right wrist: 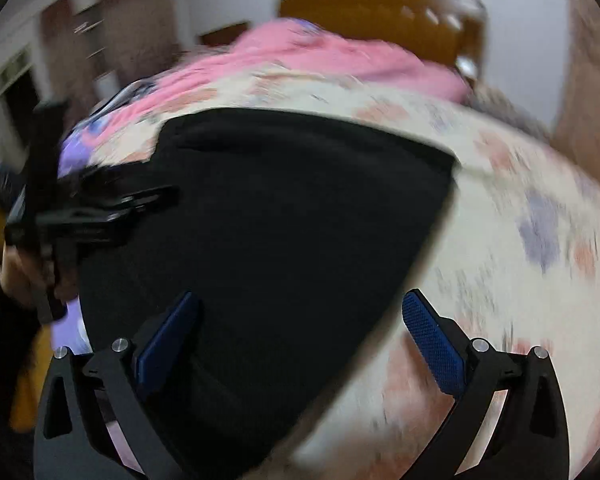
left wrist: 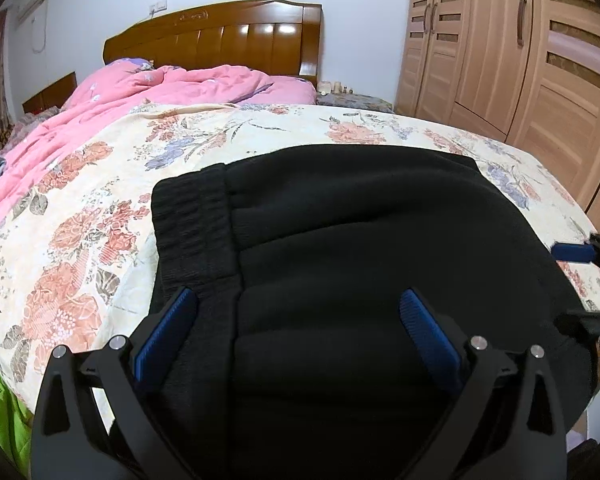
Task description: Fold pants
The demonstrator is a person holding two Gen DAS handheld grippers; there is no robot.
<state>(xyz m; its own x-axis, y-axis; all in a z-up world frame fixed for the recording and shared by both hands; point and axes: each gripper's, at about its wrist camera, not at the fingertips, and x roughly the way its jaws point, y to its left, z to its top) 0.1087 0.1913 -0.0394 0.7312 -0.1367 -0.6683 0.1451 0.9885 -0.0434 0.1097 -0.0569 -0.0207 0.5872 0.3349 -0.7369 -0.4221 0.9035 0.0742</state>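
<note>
Fingers of the left gripper [left wrist: 298, 336] stand wide apart at six o'clock in the left wrist view, holding nothing, with the black pants [left wrist: 340, 248] lying under and between them. The right gripper [right wrist: 300, 336] is likewise spread wide and empty; its left blue pad [right wrist: 166, 344] hovers over the dark cloth while its right pad [right wrist: 434, 354] sits over bare floral bedspread [right wrist: 520, 240], so it straddles the garment's slanting edge. That view is smeared with motion blur, so fine detail there cannot be told.

Beyond the fingers, the pants lie on the bed as a compact, thick bundle, with the ribbed waistband [left wrist: 192, 228] at nine to ten o'clock and stacked layers showing along the near side. At three o'clock in the left view a blue pad of the right gripper pokes in beside the cloth. Further off, at eleven o'clock, a pink quilt [left wrist: 148, 92] is heaped against the wooden headboard [left wrist: 220, 36], and a wardrobe [left wrist: 520, 60] fills two o'clock.

By my reading the folding is well along: the garment looks already doubled, and both tools appear to be between grasps. The next move likely calls for lowering each gripper onto a near edge, pinching all layers together, and carrying them evenly over, or simply smoothing the stack
</note>
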